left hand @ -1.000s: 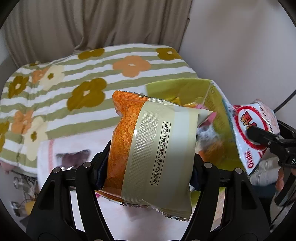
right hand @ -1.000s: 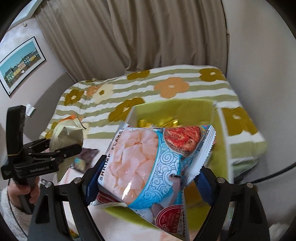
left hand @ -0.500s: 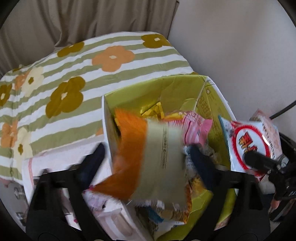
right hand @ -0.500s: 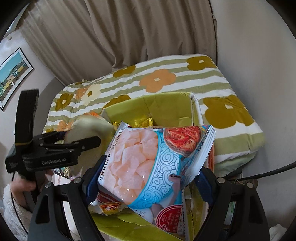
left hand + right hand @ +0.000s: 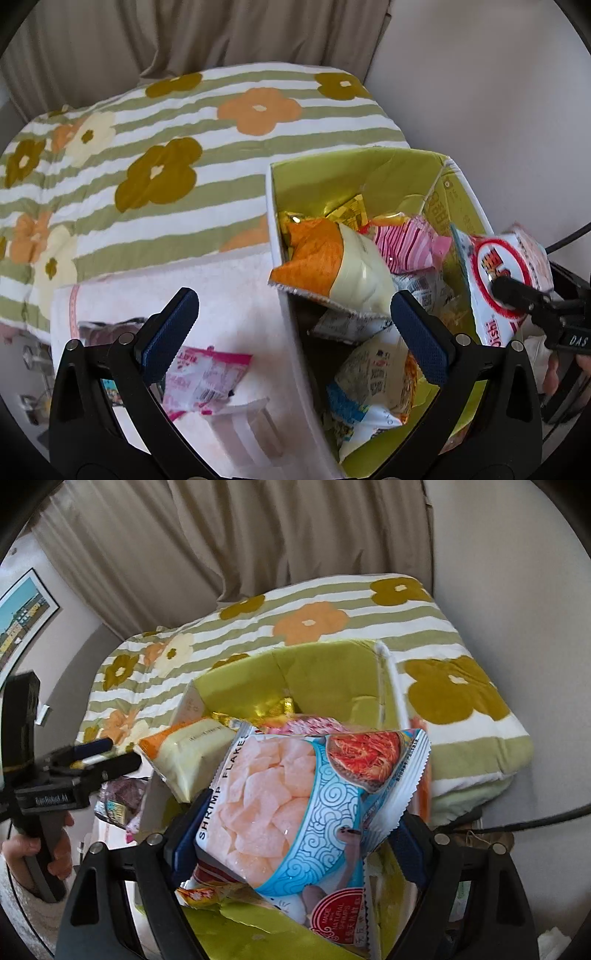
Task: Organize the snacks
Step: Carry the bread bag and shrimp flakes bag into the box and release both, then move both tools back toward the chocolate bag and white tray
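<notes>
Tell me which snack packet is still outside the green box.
The pink-and-white packet lying on the pink towel, left of the green box. The other packets are in the box or held over it.

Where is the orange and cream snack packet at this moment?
In the left wrist view, the orange and cream packet lies on the left wall of the green box, beside a pink striped packet, ahead of the open left claw.

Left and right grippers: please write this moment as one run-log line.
left gripper: open, empty | orange packet: lying on box edge | right gripper: shut on shrimp flakes bag, above box
</notes>
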### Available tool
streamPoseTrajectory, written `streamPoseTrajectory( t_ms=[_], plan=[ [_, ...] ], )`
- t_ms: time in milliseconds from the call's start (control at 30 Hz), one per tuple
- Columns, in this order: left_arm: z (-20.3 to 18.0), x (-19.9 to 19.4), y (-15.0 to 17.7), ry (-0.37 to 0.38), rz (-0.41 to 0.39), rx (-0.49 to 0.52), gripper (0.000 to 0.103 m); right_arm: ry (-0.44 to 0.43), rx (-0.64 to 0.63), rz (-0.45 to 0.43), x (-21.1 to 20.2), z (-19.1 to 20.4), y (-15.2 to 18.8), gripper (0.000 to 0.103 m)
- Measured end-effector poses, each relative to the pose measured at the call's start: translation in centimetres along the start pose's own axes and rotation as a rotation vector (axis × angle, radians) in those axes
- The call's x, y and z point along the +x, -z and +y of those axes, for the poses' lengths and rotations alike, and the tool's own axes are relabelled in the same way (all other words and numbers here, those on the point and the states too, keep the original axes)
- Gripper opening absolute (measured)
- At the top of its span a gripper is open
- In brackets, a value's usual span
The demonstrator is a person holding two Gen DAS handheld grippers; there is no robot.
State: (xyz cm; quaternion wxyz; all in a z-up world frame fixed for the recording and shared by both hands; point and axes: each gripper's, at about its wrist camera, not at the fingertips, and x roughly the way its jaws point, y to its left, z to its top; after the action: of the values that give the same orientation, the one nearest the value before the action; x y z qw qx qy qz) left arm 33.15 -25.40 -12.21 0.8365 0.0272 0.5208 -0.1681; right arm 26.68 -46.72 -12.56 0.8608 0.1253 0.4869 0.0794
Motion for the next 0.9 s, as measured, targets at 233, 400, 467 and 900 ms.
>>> streamPoseTrajectory(
  t_ms=[233,400,467,900],
  plan=[
    [0.3,-1.3,0.9,-0.013,-0.015,-0.005,0.103,0.016,-0.049,-0.013,1.0,1.5,-0.7,0.097],
    [0.1,-2.1,1.9,-0.029,-0.025,0.003,0.103,0.09,-0.122,-0.055,-0.4,2.0,0.6,0.103],
    [-0.3,-2.4,2.2,-0.029,-0.031,0.006,0.103,0.096,-0.122,-0.043,-0.7,1.8,1.1,0.103],
    [-1.7,-7.9,4.5,-0.079,-0.132,0.009,0.103,0.034,-0.098,-0.099,-5.4,2.7,3.3,0.103]
  ],
)
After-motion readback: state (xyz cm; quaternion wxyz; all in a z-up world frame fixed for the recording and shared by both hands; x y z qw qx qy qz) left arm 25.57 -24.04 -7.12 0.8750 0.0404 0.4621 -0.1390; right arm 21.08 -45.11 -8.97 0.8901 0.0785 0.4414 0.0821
